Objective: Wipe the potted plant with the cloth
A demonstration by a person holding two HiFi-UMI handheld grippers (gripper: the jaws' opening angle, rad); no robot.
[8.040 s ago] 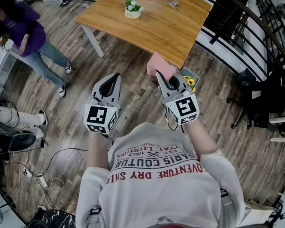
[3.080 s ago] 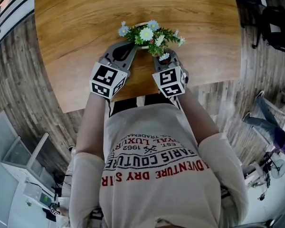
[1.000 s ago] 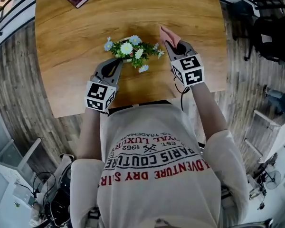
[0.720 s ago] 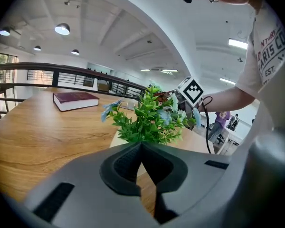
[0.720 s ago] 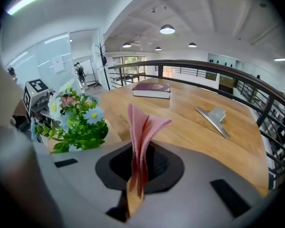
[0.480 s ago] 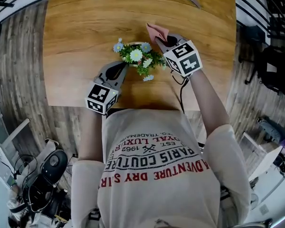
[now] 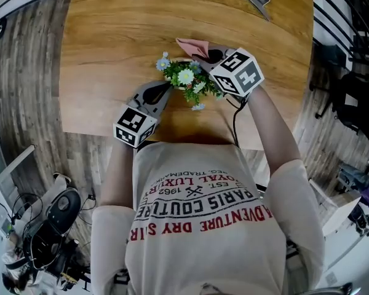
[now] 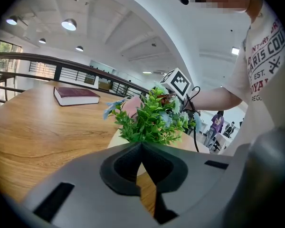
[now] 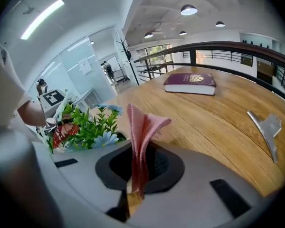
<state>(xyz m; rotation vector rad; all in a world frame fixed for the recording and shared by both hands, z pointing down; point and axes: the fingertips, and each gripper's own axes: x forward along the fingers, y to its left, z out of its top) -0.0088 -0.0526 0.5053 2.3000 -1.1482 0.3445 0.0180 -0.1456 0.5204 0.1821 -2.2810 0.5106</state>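
— How did we find the small potted plant (image 7: 187,78) with green leaves and blue and white flowers?
— We saw it standing upright in its pale round pot, stems rising straight, near the front middle of the light wooden table (image 7: 104,48). A red-orange butterfly ornament (image 9: 62,135) sat among the leaves.
— And the pink folded cloth (image 9: 141,127)?
— We noted it sticking up out of the right gripper (image 7: 202,51), its long axis along the jaws. Its free end pointed away from us and leftward, just beyond the plant. The jaws were clamped on its lower part.
— The left gripper (image 8: 142,145)?
— We read its jaws as pressed together with nothing between them. The tips aimed at the pot from the near left, just beside it.
— Anything further out?
— We saw a maroon hardback book (image 9: 190,82) and a silver metal clip (image 9: 267,127) lying at the table's far end, well apart from the plant.
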